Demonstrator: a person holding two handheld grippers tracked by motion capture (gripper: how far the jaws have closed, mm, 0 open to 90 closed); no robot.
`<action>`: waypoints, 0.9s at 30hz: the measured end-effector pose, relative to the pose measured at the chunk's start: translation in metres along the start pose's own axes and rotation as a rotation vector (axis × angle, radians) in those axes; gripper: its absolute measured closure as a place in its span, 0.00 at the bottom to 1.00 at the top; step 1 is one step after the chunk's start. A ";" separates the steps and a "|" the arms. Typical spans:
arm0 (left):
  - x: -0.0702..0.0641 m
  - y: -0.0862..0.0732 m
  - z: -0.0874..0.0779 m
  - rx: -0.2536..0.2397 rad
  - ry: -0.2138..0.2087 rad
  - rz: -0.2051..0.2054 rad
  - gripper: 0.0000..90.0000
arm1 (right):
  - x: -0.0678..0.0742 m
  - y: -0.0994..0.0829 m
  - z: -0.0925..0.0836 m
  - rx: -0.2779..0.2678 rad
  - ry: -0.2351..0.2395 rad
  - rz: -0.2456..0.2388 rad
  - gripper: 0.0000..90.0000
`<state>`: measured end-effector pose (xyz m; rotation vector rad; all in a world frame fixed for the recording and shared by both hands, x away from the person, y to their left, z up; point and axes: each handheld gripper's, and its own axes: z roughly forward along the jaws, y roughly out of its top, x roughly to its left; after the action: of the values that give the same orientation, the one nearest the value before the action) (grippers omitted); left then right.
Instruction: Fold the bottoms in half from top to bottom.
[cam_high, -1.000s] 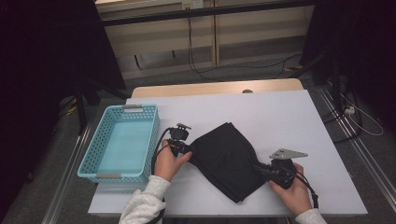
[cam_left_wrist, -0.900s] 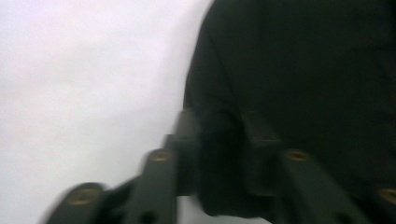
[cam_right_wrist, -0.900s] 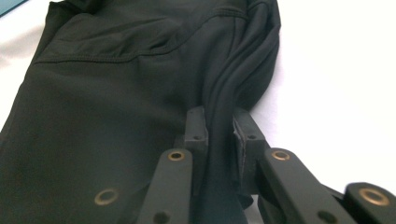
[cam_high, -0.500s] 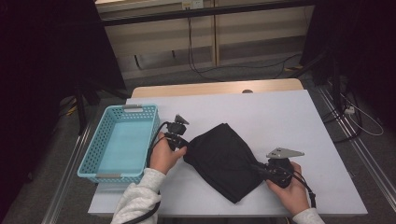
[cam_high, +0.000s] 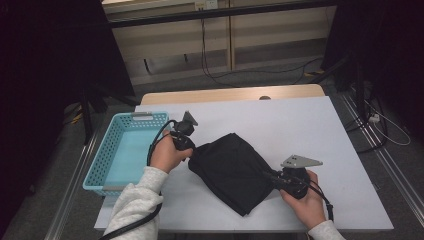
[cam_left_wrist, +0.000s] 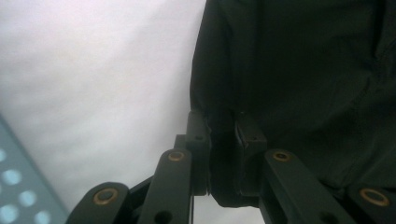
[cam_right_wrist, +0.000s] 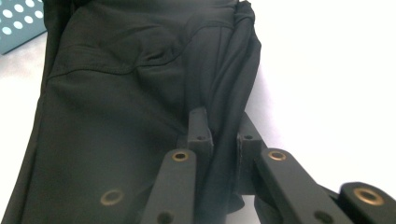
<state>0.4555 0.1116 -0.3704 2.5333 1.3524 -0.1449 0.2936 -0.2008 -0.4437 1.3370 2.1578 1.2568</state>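
Dim room, grey floor (cam_high: 280, 75), wood cabinet (cam_high: 240, 35) behind, cables (cam_high: 215, 60) on floor

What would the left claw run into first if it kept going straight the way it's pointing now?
More of the black garment it is shut on: the left claw points along the cloth toward the right claw. Depth is hard to judge.

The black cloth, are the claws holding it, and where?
Yes. The left claw pinches the black cloth at its edge nearest the basket; the right claw pinches a bunched fold at the opposite edge.
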 end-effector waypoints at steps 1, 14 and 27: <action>0.001 0.001 -0.002 -0.001 0.000 0.000 0.88 | 0.001 0.000 0.001 -0.003 -0.001 -0.004 0.91; 0.000 0.012 -0.022 0.058 0.023 0.046 0.88 | 0.008 0.007 0.000 -0.038 0.001 -0.025 0.91; -0.004 0.020 -0.044 0.073 0.046 0.087 0.88 | 0.014 0.013 -0.003 -0.068 0.001 -0.042 0.91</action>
<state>0.4687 0.1102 -0.3238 2.6664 1.2722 -0.1221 0.2915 -0.1881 -0.4290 1.2583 2.1126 1.3023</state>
